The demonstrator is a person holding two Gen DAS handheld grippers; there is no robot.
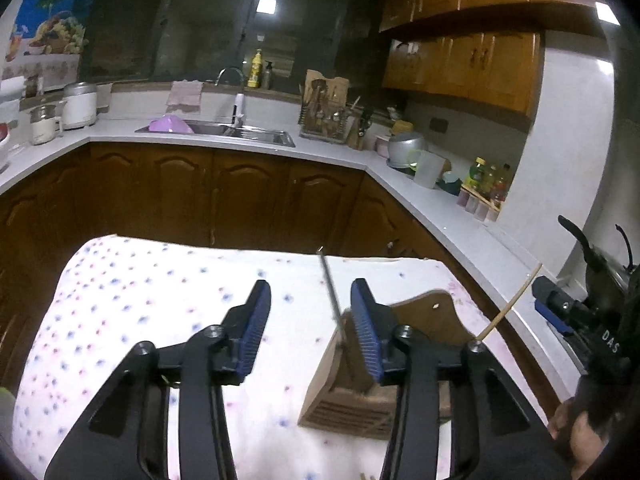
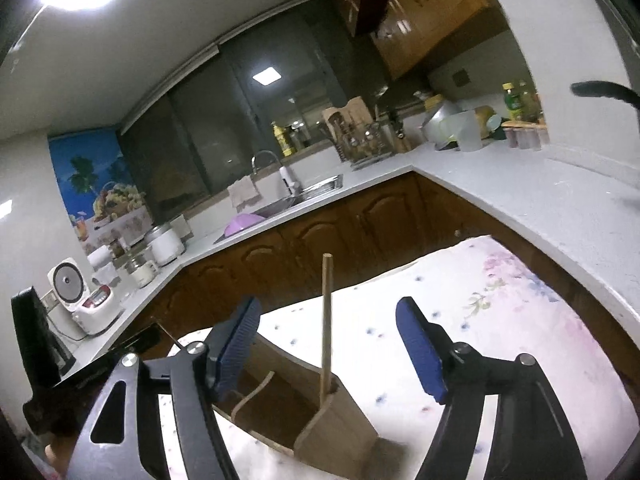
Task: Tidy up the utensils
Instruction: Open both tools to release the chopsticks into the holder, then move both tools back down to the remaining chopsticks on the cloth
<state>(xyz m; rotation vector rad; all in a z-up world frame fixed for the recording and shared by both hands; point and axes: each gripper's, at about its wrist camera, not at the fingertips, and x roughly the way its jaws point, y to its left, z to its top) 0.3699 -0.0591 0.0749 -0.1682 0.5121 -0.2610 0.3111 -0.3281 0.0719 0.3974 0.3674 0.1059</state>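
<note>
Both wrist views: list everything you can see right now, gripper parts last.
wooden holder: one, brown, on the cloth.
metal chopstick: one, silver, standing in the holder.
wooden chopstick: one, tan, standing in the holder.
floral cloth: one, white with dots, covering the table.
sink: one, steel, far counter.
purple basin: one, in the sink.
rice cooker: one, white, on the counter at that view's left.
left gripper: one, black with blue pads, open around the metal chopstick.
right gripper: one, same colours, open around the wooden chopstick.
</note>
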